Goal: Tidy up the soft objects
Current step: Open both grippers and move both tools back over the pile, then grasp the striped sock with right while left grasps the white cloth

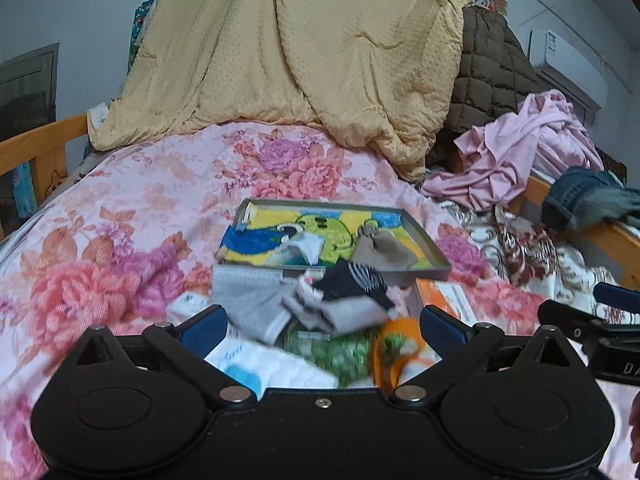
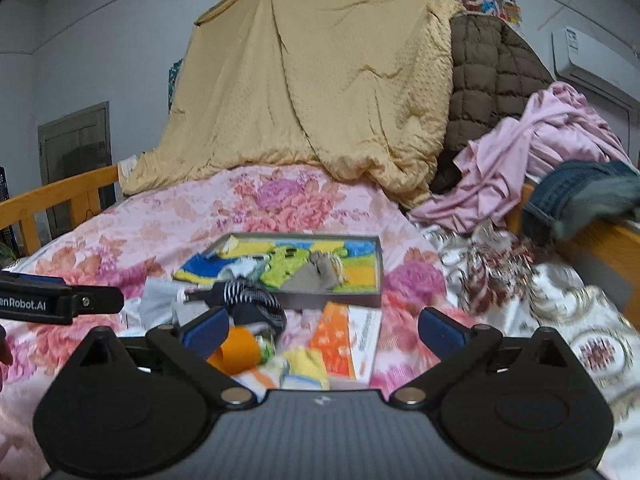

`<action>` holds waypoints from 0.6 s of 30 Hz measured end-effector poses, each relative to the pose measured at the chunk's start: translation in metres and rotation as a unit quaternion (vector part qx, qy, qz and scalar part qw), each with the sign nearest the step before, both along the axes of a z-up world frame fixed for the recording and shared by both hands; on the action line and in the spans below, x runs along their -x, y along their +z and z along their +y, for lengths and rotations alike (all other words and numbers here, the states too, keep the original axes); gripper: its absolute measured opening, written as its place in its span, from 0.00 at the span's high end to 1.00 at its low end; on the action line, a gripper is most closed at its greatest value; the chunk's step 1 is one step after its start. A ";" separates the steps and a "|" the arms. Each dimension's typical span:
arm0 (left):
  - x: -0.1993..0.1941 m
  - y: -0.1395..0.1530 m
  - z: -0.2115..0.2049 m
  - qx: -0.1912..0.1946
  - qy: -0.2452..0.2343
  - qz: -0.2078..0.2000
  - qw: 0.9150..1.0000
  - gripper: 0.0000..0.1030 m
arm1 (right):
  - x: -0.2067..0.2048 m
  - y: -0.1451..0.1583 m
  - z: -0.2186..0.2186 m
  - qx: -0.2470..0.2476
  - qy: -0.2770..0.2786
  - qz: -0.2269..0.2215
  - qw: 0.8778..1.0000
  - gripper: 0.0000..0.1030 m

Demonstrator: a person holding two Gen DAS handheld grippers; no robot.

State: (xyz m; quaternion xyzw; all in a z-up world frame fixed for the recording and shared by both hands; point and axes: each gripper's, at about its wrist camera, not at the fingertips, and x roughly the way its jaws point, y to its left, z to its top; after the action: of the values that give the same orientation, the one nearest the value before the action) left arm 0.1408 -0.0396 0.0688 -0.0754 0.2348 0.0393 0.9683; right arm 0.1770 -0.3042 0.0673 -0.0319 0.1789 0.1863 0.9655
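A grey tray (image 1: pixel 430 246) (image 2: pixel 378 276) lies on the floral bed cover, lined with a yellow, blue and green towel (image 1: pixel 280 228) (image 2: pixel 288 266) and holding a grey-brown sock (image 1: pixel 380 254) (image 2: pixel 318 276). In front of it lies a pile of small clothes: a grey cloth (image 1: pixel 248 300), a black striped sock (image 1: pixel 356 280) (image 2: pixel 256 298), an orange and green piece (image 1: pixel 396 344) (image 2: pixel 238 348). My left gripper (image 1: pixel 322 326) is open and empty just above this pile. My right gripper (image 2: pixel 322 330) is open and empty to the right, over an orange and white packet (image 2: pixel 344 344).
A yellow quilt (image 1: pixel 300 60) hangs at the back. A brown padded jacket (image 2: pixel 492 76), pink clothes (image 1: pixel 520 148) and jeans (image 2: pixel 580 196) lie at the right by the wooden bed rail (image 2: pixel 612 248). Another rail (image 1: pixel 40 148) runs along the left.
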 end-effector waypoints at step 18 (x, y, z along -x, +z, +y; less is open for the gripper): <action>0.030 -0.062 -0.026 -0.016 -0.048 0.076 0.996 0.01 | 0.023 -0.037 -0.031 -0.017 -0.015 0.111 0.994 0.00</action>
State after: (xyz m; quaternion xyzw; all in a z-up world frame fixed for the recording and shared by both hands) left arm 0.1104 -0.0660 0.0068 -0.0453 0.3102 0.0025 0.9496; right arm 0.1539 -0.3348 0.0300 0.0085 0.2820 0.1771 0.9429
